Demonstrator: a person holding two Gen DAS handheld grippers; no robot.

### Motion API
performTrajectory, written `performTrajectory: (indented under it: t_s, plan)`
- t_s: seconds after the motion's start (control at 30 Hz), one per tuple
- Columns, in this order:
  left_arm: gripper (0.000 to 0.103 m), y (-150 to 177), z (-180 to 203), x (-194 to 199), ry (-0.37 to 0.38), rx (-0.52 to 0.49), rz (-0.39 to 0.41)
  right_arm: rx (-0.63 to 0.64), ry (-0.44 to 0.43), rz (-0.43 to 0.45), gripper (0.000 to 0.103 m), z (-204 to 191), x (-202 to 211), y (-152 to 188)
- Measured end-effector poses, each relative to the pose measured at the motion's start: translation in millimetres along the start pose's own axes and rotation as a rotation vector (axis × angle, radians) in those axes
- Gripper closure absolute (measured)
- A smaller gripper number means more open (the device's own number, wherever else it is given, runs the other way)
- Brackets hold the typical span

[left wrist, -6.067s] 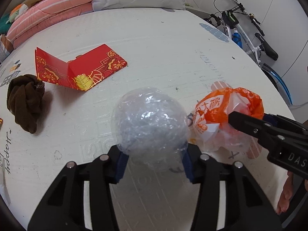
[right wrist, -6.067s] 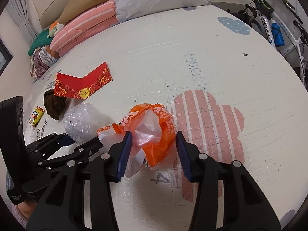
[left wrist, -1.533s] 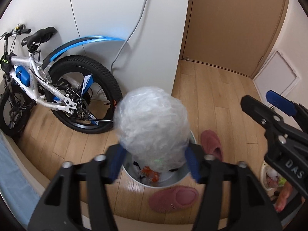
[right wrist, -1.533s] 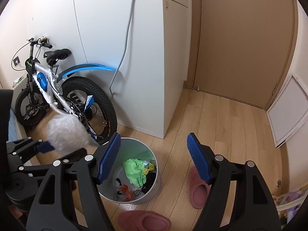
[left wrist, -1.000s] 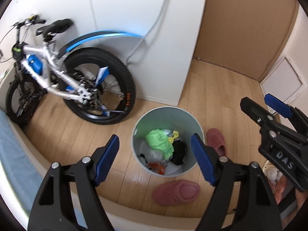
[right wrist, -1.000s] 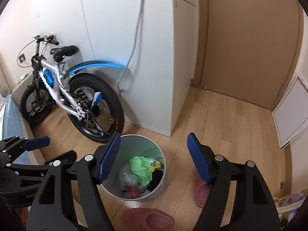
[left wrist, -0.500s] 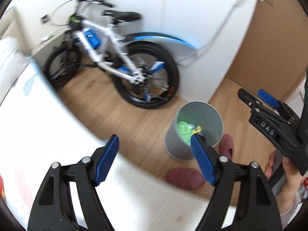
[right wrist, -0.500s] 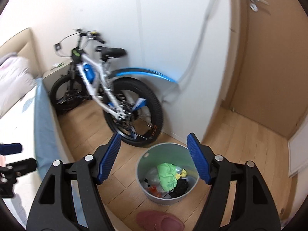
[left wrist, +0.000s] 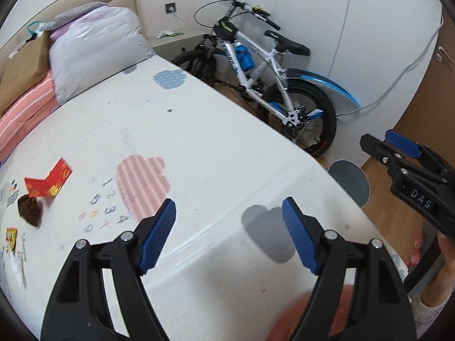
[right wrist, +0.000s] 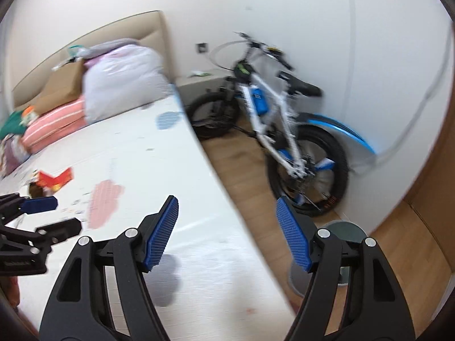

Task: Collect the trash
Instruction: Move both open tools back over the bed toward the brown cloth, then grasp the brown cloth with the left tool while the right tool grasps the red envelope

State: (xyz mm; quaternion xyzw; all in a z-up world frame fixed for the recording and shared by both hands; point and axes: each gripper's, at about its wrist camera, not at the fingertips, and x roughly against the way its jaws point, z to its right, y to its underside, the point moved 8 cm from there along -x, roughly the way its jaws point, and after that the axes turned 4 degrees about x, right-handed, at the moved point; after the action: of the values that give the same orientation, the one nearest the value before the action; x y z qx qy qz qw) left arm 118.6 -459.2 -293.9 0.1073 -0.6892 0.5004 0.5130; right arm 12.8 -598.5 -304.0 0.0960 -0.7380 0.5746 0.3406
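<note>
A red folded paper card with gold print (left wrist: 48,183) is seen lying flat on the white play mat patterned with pastel clouds and numbers (left wrist: 176,130), which serves as the landmark here. Just beside the card, toward the mat's near-left part, a crumpled dark brown wad (left wrist: 30,213) is found, and nearer the left edge a small yellow packet (left wrist: 11,237) is laid. All three are well apart from the mat's right edge.

The left gripper (left wrist: 229,234) is held above the near part of the mat with its blue-padded jaws spread wide and nothing between them. The right gripper (right wrist: 227,231) is held over the mat's right edge, jaws likewise spread and empty.

Along the right edge a drop to bare wooden floor (left wrist: 381,216) is shown. Beyond that edge a round grey waste bin (left wrist: 351,180) stands close to the mat, and a white and blue bicycle (left wrist: 261,74) is leaned against the wall. At the mat's far end, a pale bagged bundle (left wrist: 96,48) and striped pink cushions (left wrist: 25,110) are stacked. The mat's middle is left open.
</note>
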Motion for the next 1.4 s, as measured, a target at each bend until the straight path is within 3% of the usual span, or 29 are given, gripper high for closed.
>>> performTrajectory:
  t_s: [0.43,0.7,1.03,1.23,1.4]
  plan:
    - [0.025,73,-204,96,-0.235,0.272,0.040,0.301,-0.320,0.008,0.034,-244,26,-30]
    - [0.025,95,-300,122,-0.323,0.419,0.067,0.430,-0.426,-0.005,0.034,-353,16,-29]
    - [0.025,83,-381,71,-0.313,0.513,0.058,0.549,-0.472,-0.058,0.034,-451,-57,-30]
    - [0.025,83,-416,23,-0.300,0.554,0.034,0.583,-0.467,-0.062,0.034,-484,-111,-21]
    - [0.025,91,-442,-18,-0.295,0.585,-0.006,0.593,-0.493,-0.117,0.035,-505,-161,-5]
